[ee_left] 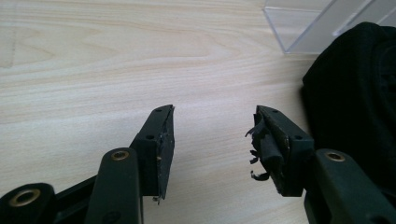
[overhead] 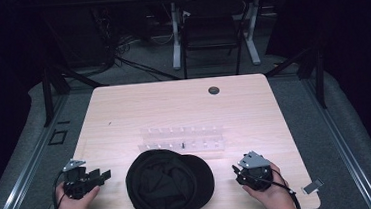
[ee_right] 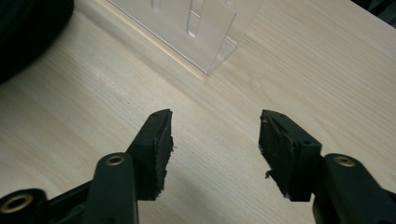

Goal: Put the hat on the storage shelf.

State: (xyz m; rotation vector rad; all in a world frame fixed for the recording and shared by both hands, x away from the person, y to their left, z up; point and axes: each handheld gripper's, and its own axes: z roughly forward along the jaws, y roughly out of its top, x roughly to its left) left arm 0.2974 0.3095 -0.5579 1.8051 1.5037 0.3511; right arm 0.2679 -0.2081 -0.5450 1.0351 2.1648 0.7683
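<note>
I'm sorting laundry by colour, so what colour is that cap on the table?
The cap is plain black, best seen in the high view.

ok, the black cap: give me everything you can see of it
The cap is black, soft fabric by the look, creased and dull. It lies at the near edge of the table, between the two grippers and touched by neither. A rounded crown fills its left part, with folds across it; a flatter curved part, probably the brim, sticks out to the right. Just behind it stands the clear rack, close, though contact cannot be told. The left gripper view catches its dark edge at the right, resting on the wood.
</note>
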